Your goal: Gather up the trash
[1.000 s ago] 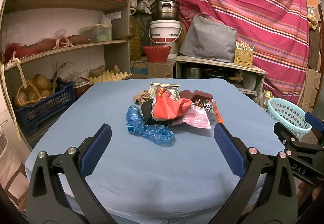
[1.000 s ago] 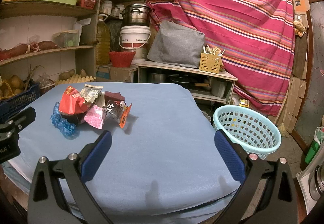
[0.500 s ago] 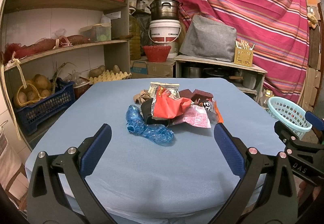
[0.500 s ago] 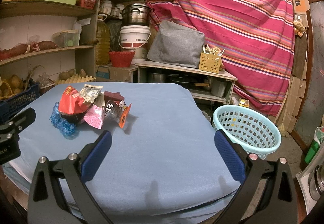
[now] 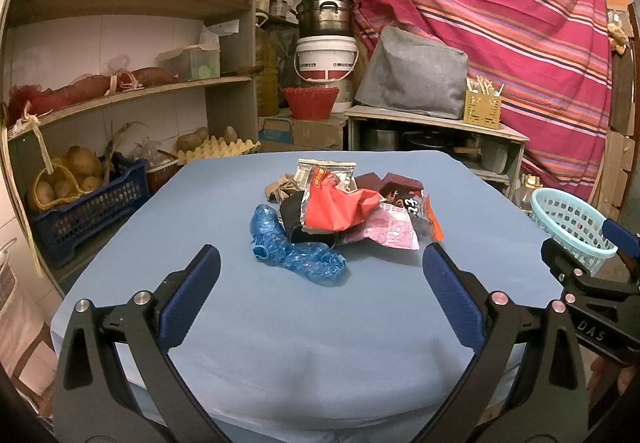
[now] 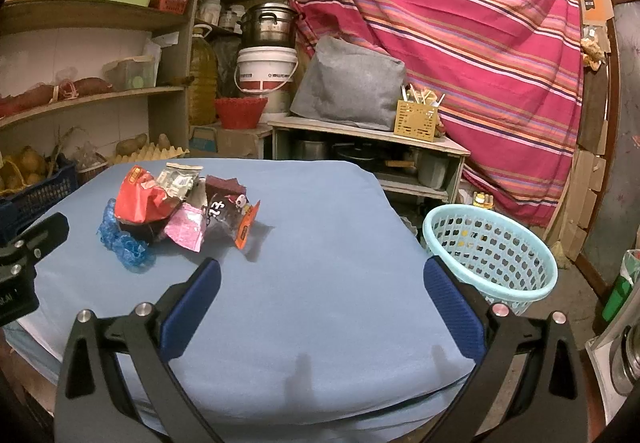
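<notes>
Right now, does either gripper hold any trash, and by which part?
Nothing is held. The left gripper and right gripper are both open and empty, short of the trash pile.

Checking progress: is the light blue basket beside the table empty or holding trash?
Seemingly empty: the basket shows only bare mesh inside, though its bottom is partly hidden. The trash pile sits on the table.

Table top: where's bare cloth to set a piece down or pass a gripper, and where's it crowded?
Free: the blue table from the trash pile across to the edge by the teal basket, and the near strip under the open right gripper and open left gripper. Crowded: the pile itself, with the blue plastic bag spilling nearest the left gripper.
</notes>
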